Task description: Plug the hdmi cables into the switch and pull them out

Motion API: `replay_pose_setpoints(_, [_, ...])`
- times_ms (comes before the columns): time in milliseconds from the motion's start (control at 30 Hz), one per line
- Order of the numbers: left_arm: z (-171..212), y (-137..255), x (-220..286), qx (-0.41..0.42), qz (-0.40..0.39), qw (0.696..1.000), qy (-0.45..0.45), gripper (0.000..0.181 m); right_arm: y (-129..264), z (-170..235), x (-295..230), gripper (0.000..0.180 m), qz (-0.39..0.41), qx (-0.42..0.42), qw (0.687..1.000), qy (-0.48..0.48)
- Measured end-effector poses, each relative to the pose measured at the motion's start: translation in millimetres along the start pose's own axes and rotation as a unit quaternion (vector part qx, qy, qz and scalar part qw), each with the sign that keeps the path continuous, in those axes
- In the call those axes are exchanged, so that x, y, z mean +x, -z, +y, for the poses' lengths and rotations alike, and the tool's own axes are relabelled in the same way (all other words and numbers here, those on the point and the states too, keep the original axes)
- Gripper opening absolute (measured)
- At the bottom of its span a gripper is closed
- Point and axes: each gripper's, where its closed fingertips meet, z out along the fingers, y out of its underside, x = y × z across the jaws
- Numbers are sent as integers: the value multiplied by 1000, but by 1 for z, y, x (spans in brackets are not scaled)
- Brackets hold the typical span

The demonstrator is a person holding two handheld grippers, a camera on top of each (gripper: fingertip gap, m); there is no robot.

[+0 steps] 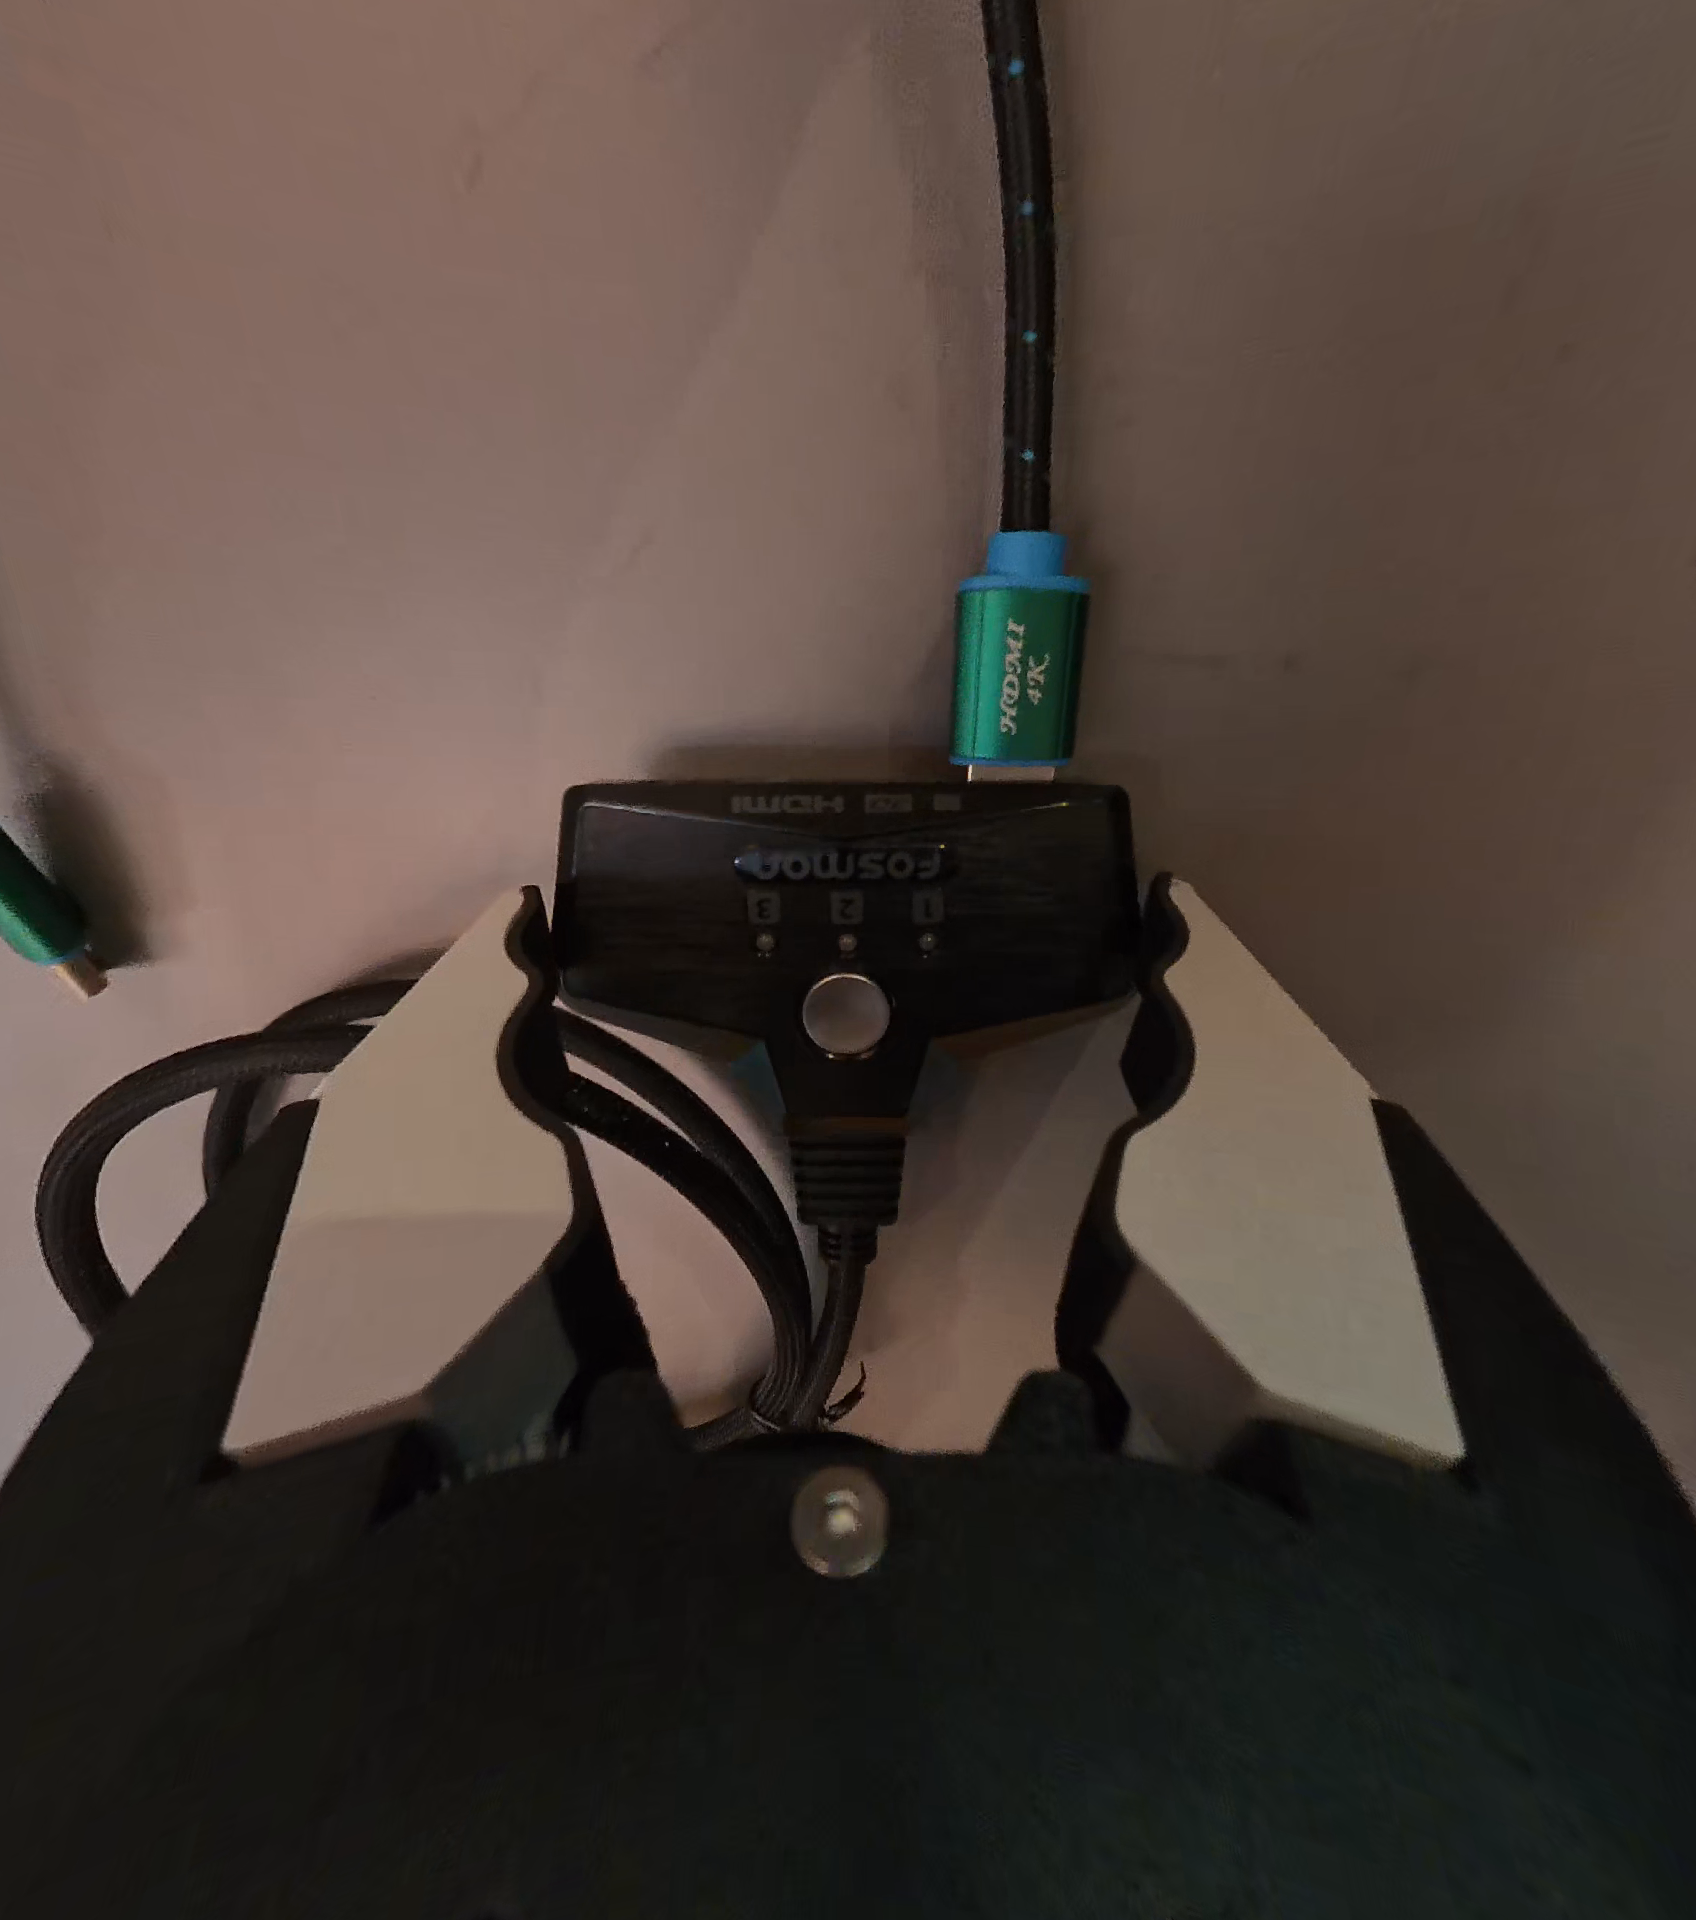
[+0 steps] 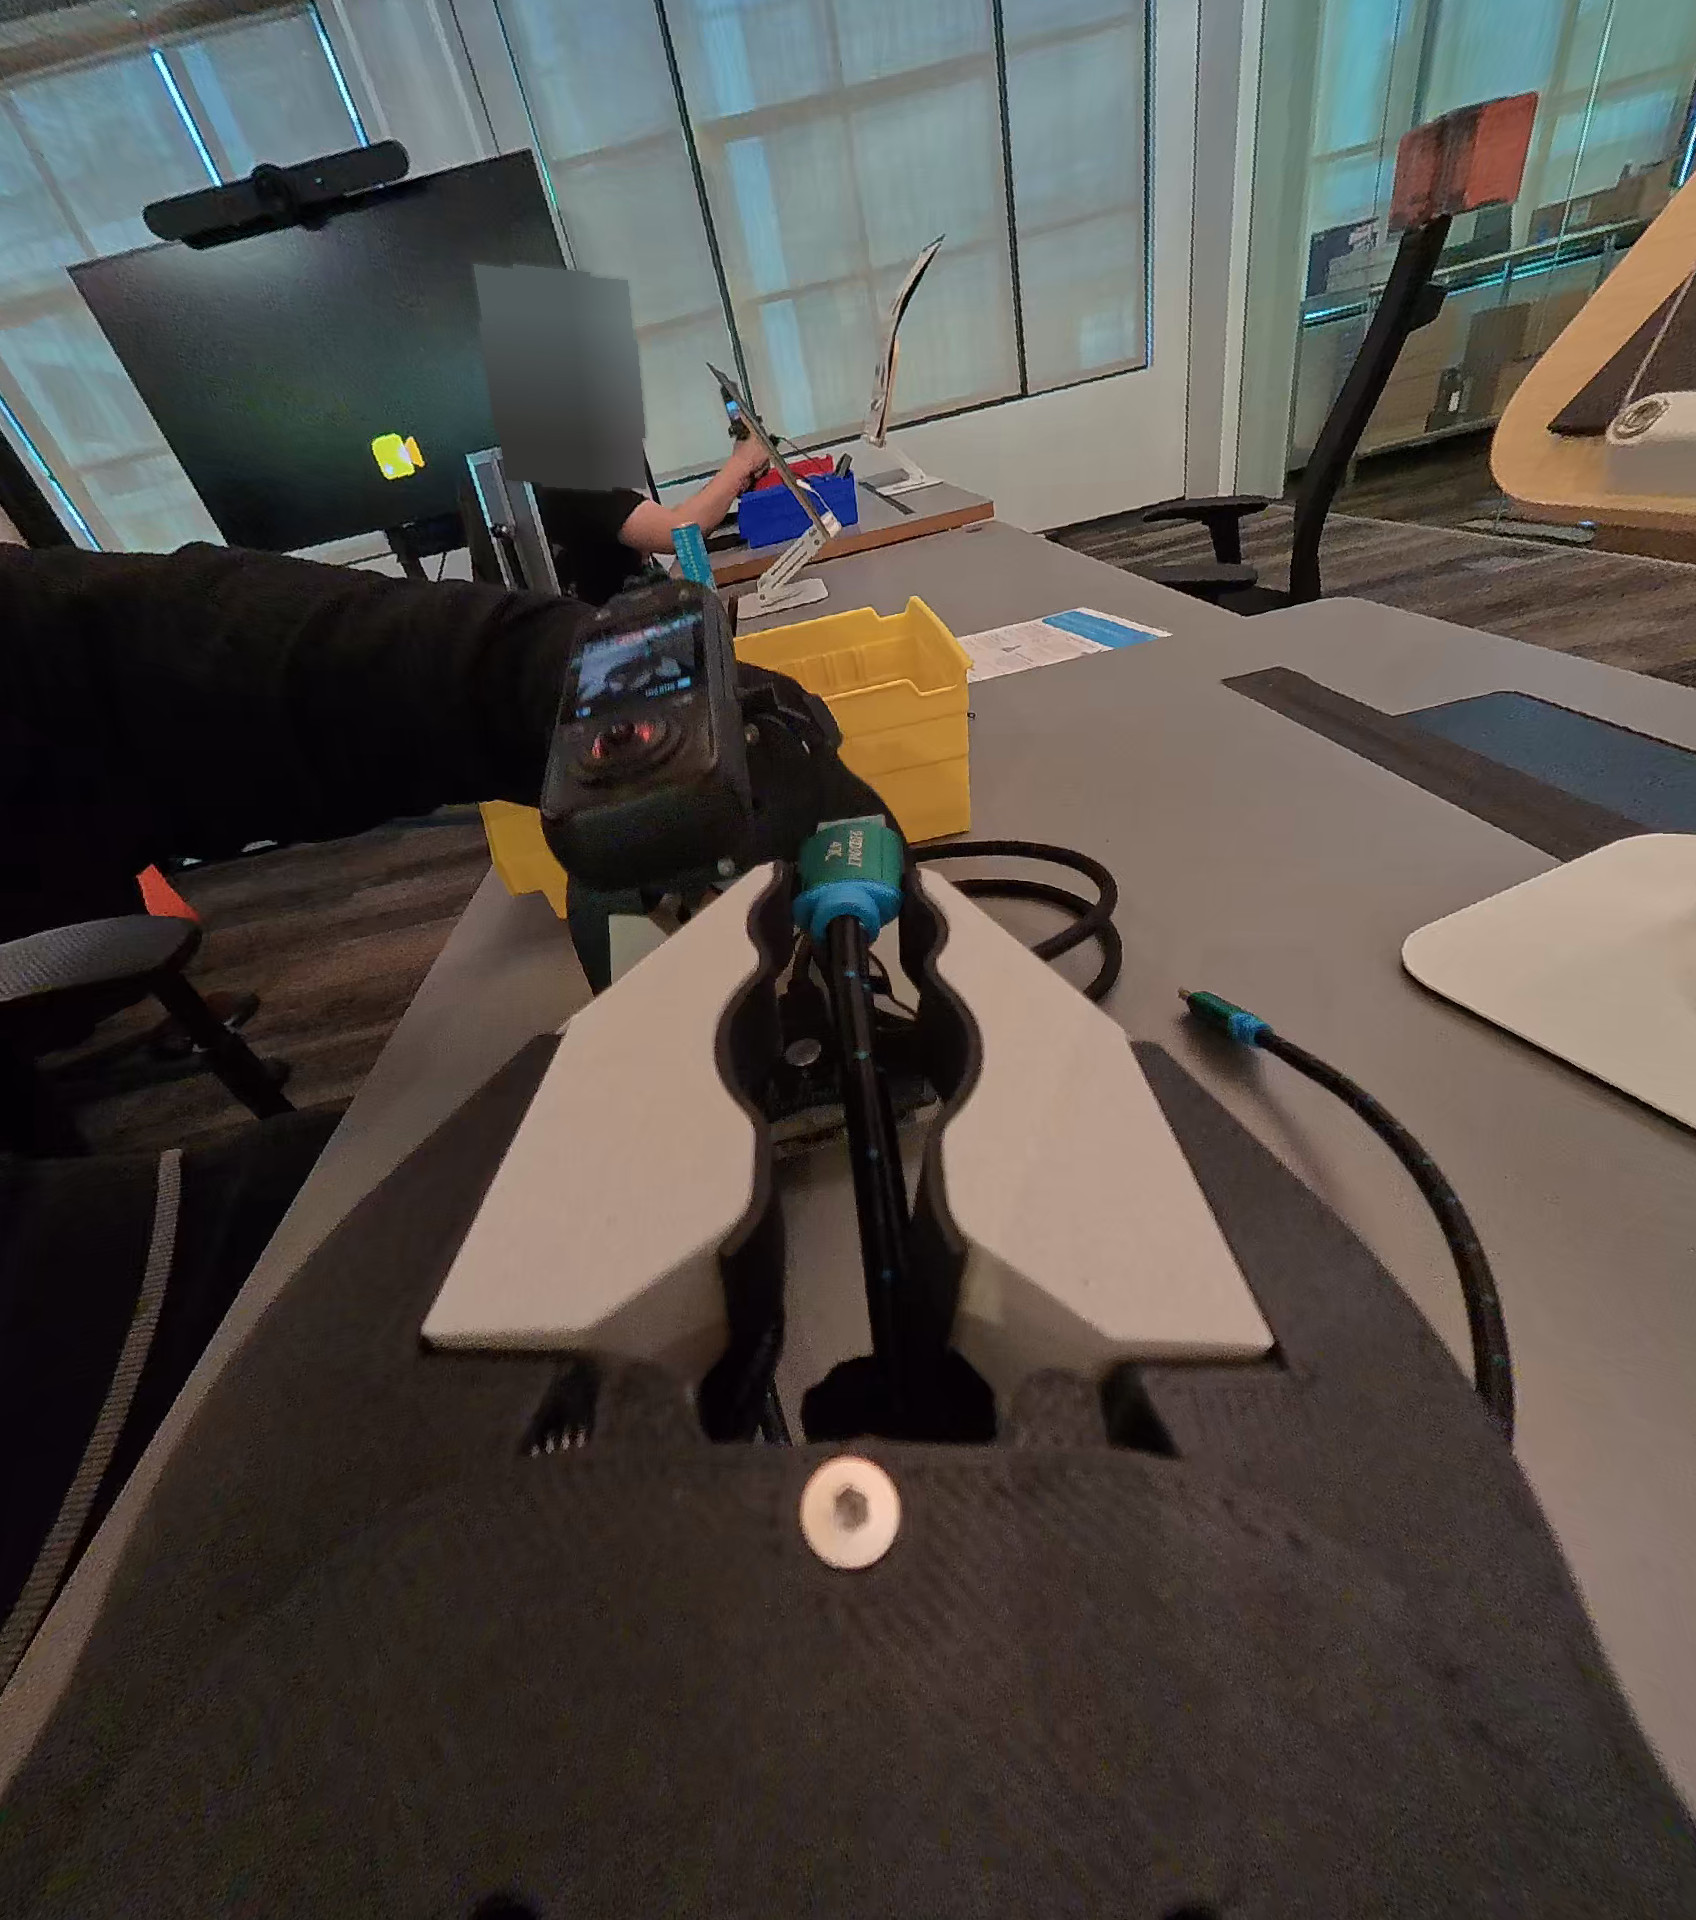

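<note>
My left gripper (image 1: 844, 920) is shut on the sides of the black HDMI switch (image 1: 844, 862), which rests on the grey table. A green HDMI plug (image 1: 1020, 665) on a braided black cable meets the right-hand port on the switch's far edge, with a sliver of metal showing. In the right wrist view, my right gripper (image 2: 846, 883) is shut on that plug (image 2: 849, 857) at its blue collar. The cable trails back between the fingers, and the switch (image 2: 823, 1091) shows below them. A second green plug (image 1: 2, 894) lies loose on the table (image 2: 1223, 1016).
The switch's black pigtail lies coiled on the table (image 2: 1052, 904). A yellow bin (image 2: 875, 696) stands behind the left gripper's camera (image 2: 636, 717). A white stand base (image 2: 1602, 997) sits on the right. The table edge and a chair (image 2: 44, 977) are on the left. Some 15 cm of space lies between my two pairs of fingers. From the left gripper's tips to the white stand base (image 2: 1602, 997) is close to 25 cm.
</note>
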Motion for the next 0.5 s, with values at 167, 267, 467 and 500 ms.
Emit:
replay_pose_setpoints(167, [-10,19,-6,51,-8,998,31,109,-4,4,-1,17,-3,-8,1000,3])
replay_pose_setpoints(267, [-15,31,-10,76,-15,996,46,109,-5,6,-2,18,-7,-12,1000,6])
replay_pose_setpoints(467, [-21,48,-11,97,-24,994,52,109,-8,11,-2,18,-2,-25,1000,16])
replay_pose_setpoints(500, [-21,49,-11,99,-24,993,53,109,-9,12,-2,18,0,-29,999,20])
